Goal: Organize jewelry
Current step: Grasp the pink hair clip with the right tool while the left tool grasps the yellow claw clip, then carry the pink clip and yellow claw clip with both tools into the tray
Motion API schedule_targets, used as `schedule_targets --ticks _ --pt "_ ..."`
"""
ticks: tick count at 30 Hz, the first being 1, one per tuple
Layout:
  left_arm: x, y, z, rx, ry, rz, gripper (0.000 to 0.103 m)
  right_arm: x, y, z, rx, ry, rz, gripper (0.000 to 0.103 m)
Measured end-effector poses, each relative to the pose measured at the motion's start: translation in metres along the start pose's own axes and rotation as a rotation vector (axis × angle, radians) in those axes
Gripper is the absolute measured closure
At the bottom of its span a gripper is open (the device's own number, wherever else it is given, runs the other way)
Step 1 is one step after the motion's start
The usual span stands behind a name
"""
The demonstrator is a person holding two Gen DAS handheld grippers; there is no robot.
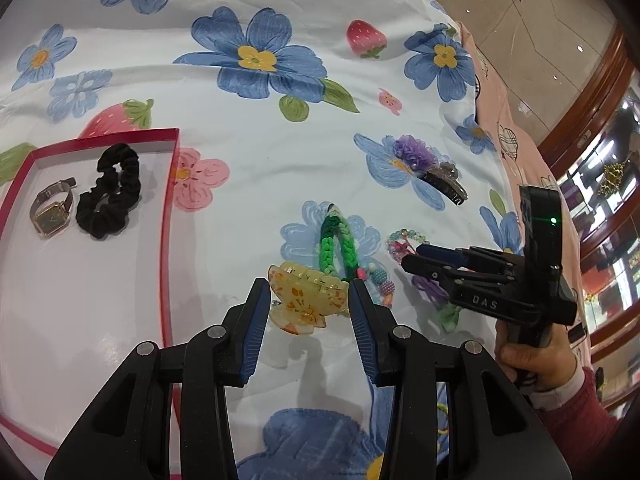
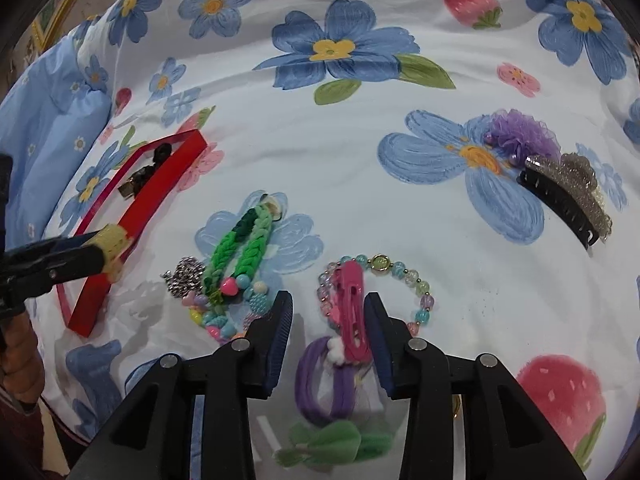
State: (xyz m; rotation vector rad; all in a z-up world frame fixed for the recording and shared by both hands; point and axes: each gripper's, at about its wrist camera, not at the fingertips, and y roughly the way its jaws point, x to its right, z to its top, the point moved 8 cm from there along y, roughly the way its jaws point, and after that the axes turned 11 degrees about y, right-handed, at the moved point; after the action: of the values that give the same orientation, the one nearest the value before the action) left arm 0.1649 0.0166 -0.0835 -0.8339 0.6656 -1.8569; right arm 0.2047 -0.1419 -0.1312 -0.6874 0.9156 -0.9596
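A red-rimmed tray [image 1: 170,184] at the left holds a watch [image 1: 50,212] and a black scrunchie [image 1: 110,196]. My left gripper [image 1: 308,304] has its pads on both sides of a yellow flowered claw clip [image 1: 306,300] and holds it above the cloth. My right gripper [image 2: 328,312] is open over a pink snap clip [image 2: 352,312] and a pastel bead bracelet [image 2: 420,292]. It also shows in the left wrist view [image 1: 416,256]. A green braided bracelet [image 2: 236,252], a colourful bead bracelet [image 2: 228,316], a silver charm [image 2: 184,276] and a purple hair tie [image 2: 324,384] lie close by.
A purple mesh flower clip [image 2: 520,136] and a black glittery claw clip [image 2: 568,196] lie at the right. A floral cloth [image 1: 280,152] covers the surface. The tray's red wall [image 2: 148,216] also shows in the right wrist view. Glass display cases [image 1: 608,208] stand beyond the cloth's right edge.
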Motion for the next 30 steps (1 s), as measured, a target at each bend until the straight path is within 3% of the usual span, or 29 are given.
schedule_targets --ticks 2,4,6,14,30 --pt "-0.003 -0.002 -0.001 0.000 -0.005 0.000 0.064 0.005 0.003 0.000 -0.011 0.028 0.014 0.069" --pt "-0.006 -0.003 -0.002 0.002 -0.010 0.003 0.064 0.012 0.005 -0.002 -0.023 0.054 0.019 0.087" --pt "-0.007 -0.004 -0.003 0.004 -0.014 0.004 0.064 0.016 0.002 -0.003 -0.019 0.086 0.039 0.089" --pt "-0.021 -0.017 -0.008 0.024 -0.034 0.036 0.064 -0.006 -0.015 -0.001 0.027 0.093 0.080 0.089" --pt "-0.112 -0.073 -0.033 0.080 -0.153 0.197 0.064 -0.154 0.008 0.007 0.001 -0.029 0.290 0.089"
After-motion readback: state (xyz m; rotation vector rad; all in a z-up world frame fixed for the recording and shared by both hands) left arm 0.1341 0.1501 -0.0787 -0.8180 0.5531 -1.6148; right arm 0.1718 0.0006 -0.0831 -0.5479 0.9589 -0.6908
